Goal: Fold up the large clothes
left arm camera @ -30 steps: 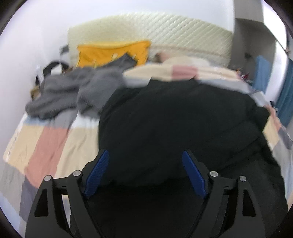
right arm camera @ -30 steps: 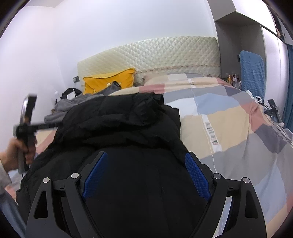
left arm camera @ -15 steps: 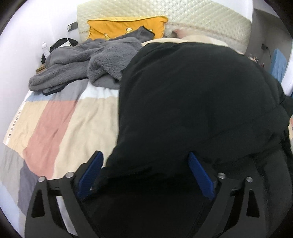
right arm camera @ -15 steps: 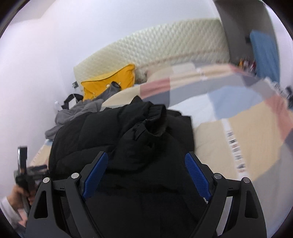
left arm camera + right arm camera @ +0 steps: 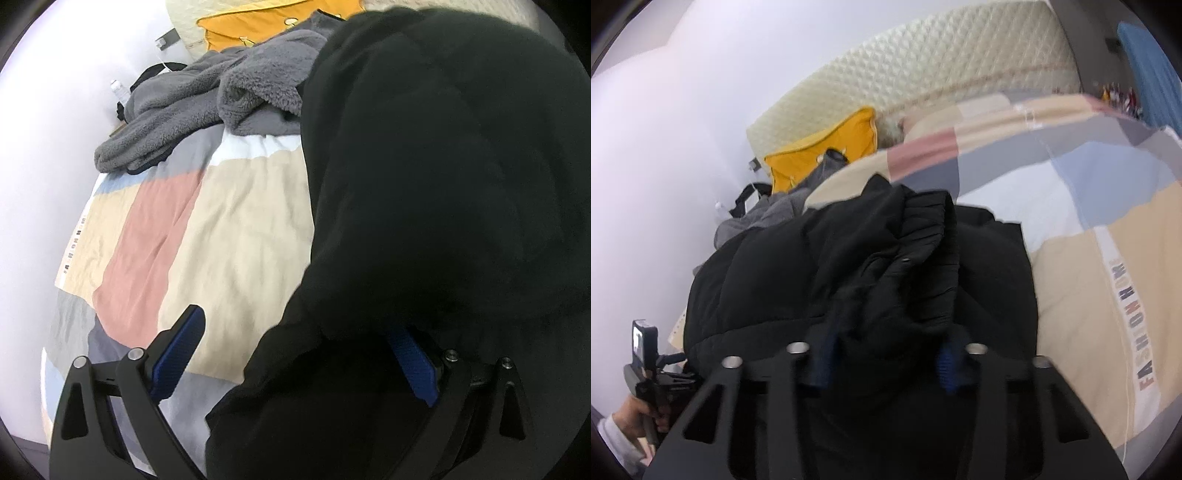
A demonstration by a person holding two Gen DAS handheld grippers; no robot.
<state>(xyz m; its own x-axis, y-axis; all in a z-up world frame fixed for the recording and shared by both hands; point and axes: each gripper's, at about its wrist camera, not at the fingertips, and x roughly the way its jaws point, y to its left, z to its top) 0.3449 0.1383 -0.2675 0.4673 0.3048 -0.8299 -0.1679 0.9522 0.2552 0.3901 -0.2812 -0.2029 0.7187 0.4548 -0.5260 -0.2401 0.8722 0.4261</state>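
Observation:
A large black padded jacket (image 5: 443, 177) lies bunched on the patchwork bedspread (image 5: 229, 229). My left gripper (image 5: 295, 354) is open at the jacket's left edge; black fabric lies between its blue pads, and the right pad (image 5: 413, 365) is partly covered. In the right wrist view the jacket (image 5: 820, 273) is heaped with its ribbed collar (image 5: 923, 236) on top. My right gripper (image 5: 882, 365) has closed on a fold of the jacket, with fabric bulging between the pads.
A grey fleece garment (image 5: 207, 99) lies at the far left of the bed in front of a yellow pillow (image 5: 827, 147) and a quilted cream headboard (image 5: 942, 62). A white wall runs along the left side. The other hand and its gripper show in the right wrist view (image 5: 646, 387).
My right gripper has closed from wide open onto the jacket fabric. My left gripper has moved forward and down to the jacket's left edge and stays open.

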